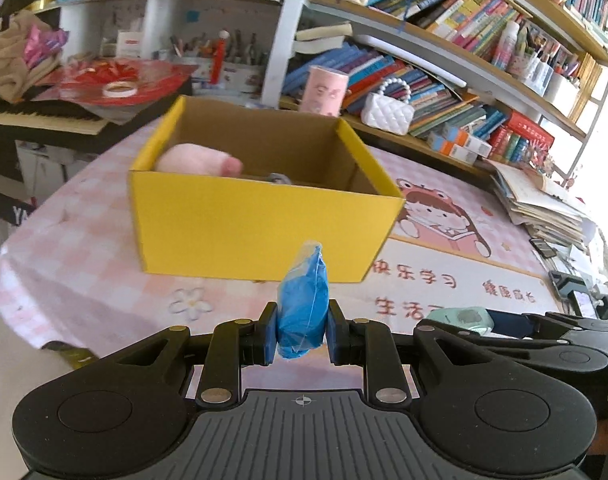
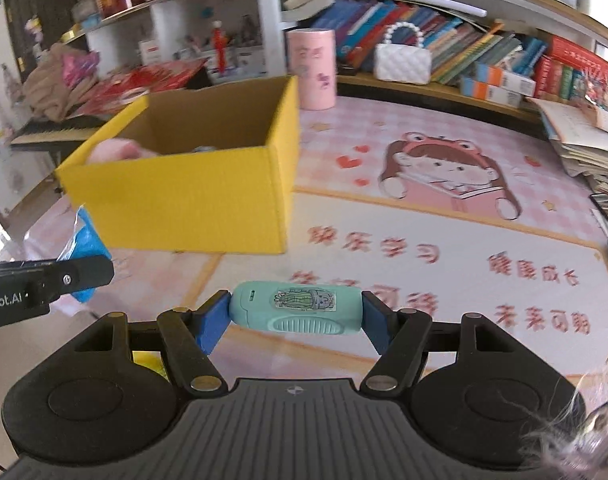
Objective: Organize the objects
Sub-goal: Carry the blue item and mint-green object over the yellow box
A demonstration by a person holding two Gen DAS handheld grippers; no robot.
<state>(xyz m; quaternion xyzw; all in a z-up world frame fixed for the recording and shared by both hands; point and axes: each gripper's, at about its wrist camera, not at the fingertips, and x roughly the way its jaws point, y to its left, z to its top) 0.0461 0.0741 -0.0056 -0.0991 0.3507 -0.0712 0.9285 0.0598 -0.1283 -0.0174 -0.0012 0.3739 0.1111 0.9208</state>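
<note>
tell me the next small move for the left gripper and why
Probably carry the left gripper forward and up over the near wall of the yellow box. Its jaws are shut on the blue packet, which hangs short of the open box, where a pink soft item already lies.

I see an open yellow cardboard box [image 1: 260,224] holding a pink plush [image 1: 200,160]; near its front wall, a blue packet [image 1: 304,308] upright and a teal case [image 2: 296,312] crosswise.
</note>
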